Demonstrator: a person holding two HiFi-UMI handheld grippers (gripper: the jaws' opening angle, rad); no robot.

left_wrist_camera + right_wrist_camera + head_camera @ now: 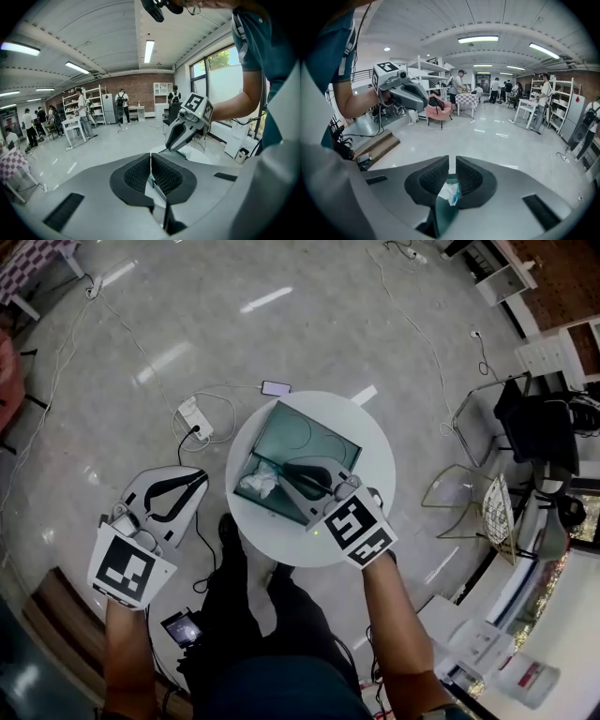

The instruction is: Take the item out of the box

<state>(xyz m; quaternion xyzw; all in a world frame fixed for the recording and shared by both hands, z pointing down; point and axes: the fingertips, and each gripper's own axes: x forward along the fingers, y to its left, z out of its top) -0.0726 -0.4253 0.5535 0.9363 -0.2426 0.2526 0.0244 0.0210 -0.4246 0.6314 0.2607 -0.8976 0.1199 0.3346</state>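
Observation:
An open dark teal box (305, 442) lies on a small round white table (375, 460). A crumpled white item (258, 482) sits in the box's near left corner. My right gripper (286, 470) hangs over the box with its jaws shut and empty, tips just right of the item. In the right gripper view the item (450, 193) and the box (443, 213) show below the closed pads (436, 176). My left gripper (200, 476) is shut and holds nothing. It hovers over the floor to the left of the table, apart from the box.
On the floor beyond the table lie a power strip (193, 414), white cables and a phone (276, 388). Chairs (483, 423) and a wire rack (450, 493) stand to the right. My legs (253, 615) are under the table's near edge. People and shelves stand far off.

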